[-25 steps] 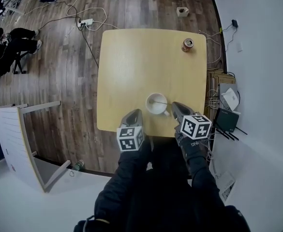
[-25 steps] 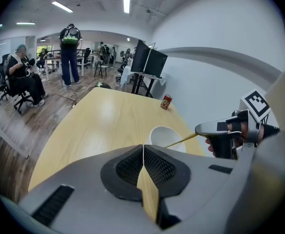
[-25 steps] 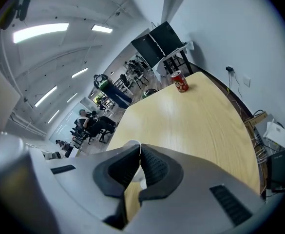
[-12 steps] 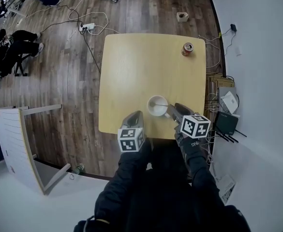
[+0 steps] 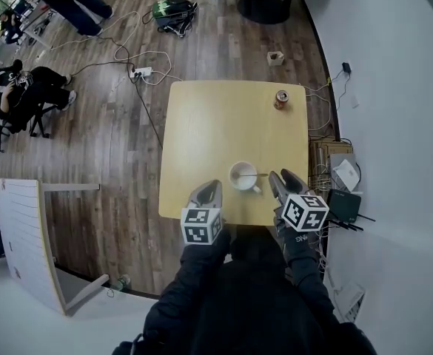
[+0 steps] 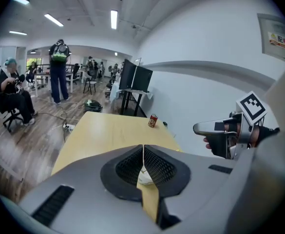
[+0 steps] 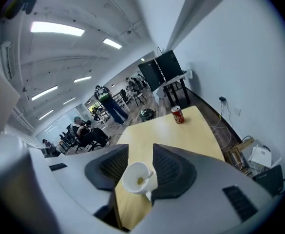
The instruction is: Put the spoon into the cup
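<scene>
Bright, even overhead light: ceiling strips (image 6: 114, 19) at 12 o'clock in left gripper view, 10 o'clock in right. Shadows soft. White wall (image 5: 394, 87) at 3 o'clock in head view bright. Strong fisheye bend, black corners; close foreground soft.

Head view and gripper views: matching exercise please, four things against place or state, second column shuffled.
1 spoon
2 can
3 left gripper
4 right gripper

A jaws apart
B in the cup
C jaws together
D far right corner of the table

Pairs: 1-B, 2-D, 3-C, 4-A. The right jaws have just been opening and grip nothing.
</scene>
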Demonstrator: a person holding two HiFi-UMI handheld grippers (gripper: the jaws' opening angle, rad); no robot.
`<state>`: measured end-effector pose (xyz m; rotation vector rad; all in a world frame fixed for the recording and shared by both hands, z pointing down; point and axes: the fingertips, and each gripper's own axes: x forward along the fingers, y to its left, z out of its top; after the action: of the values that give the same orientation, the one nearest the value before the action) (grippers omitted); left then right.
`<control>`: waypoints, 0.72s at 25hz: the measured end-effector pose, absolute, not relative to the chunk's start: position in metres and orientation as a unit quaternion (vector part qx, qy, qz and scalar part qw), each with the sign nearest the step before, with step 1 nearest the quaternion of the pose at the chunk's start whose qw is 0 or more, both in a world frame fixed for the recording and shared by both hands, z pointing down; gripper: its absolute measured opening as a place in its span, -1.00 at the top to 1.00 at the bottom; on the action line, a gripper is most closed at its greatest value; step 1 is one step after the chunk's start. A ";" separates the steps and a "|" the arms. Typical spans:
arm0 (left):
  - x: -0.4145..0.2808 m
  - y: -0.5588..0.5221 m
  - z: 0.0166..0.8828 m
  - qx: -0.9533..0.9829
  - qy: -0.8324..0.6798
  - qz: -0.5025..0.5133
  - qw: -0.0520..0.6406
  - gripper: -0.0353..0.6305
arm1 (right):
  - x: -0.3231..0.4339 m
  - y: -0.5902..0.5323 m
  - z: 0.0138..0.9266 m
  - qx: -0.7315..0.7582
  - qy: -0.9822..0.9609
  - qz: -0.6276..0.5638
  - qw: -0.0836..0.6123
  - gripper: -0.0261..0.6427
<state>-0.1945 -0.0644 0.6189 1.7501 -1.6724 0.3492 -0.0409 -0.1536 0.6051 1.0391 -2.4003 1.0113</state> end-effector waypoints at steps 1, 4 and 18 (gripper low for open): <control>-0.194 -0.065 0.607 0.680 -0.641 0.132 0.331 0.79 | -0.044 -0.152 0.588 0.370 -0.850 0.338 0.159 0.44; -0.193 -0.069 0.568 0.698 -0.640 0.115 0.298 0.79 | -0.055 -0.142 0.538 0.376 -0.869 0.294 0.130 0.54; -0.178 -0.078 0.417 0.752 -0.632 0.040 0.181 0.79 | -0.089 -0.104 0.396 0.369 -0.913 0.165 0.062 0.85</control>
<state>-0.1775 -0.0782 0.4168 2.1250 -1.7850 0.1117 -0.0887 -0.1041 0.3962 1.1155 -2.7590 0.5001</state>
